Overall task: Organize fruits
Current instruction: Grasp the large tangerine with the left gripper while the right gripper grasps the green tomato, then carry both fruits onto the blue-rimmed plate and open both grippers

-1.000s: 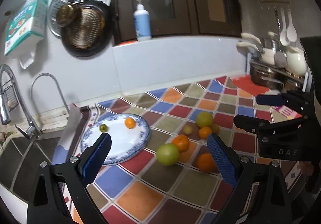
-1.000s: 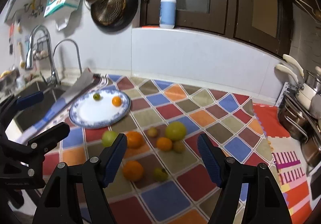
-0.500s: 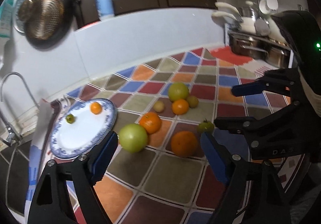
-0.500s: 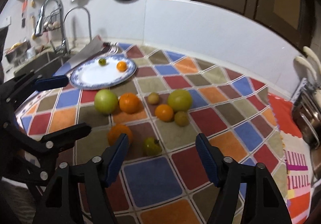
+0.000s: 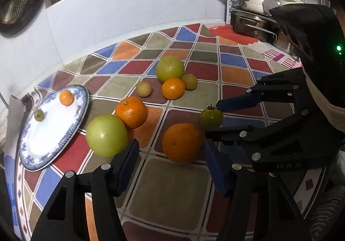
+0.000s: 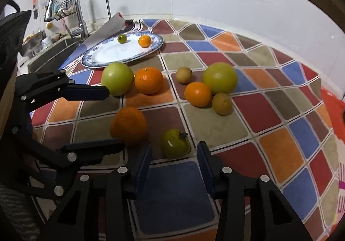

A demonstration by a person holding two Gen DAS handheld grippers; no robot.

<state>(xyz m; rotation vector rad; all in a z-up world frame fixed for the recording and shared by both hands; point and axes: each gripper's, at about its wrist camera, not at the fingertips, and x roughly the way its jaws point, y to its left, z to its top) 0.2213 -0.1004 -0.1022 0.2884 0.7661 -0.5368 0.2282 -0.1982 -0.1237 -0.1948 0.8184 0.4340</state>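
Loose fruit lies on a chequered cloth. My left gripper (image 5: pixel 170 156) is open, its jaws either side of a large orange (image 5: pixel 182 142), not touching it. My right gripper (image 6: pixel 174 155) is open just before a small green persimmon (image 6: pixel 175 143). It also shows in the left wrist view (image 5: pixel 210 118). A green apple (image 5: pixel 106 135) and a second orange (image 5: pixel 131 112) lie left of them. A blue-rimmed plate (image 5: pixel 64 131) at the left holds a small orange (image 5: pixel 66 97) and a small green fruit (image 5: pixel 39 115).
Further back lie a big yellow-green fruit (image 5: pixel 170 69), a small orange (image 5: pixel 173 88) and two small brownish fruits (image 5: pixel 143 89). Steel pots (image 5: pixel 252 25) stand at the back right. A sink and tap (image 6: pixel 82 18) are beyond the plate. A white wall (image 5: pixel 129 12) backs the counter.
Both grippers have moved down and forward toward the fruit. The left now brackets the large orange; the right has closed in on the green persimmon. No fruit has moved.
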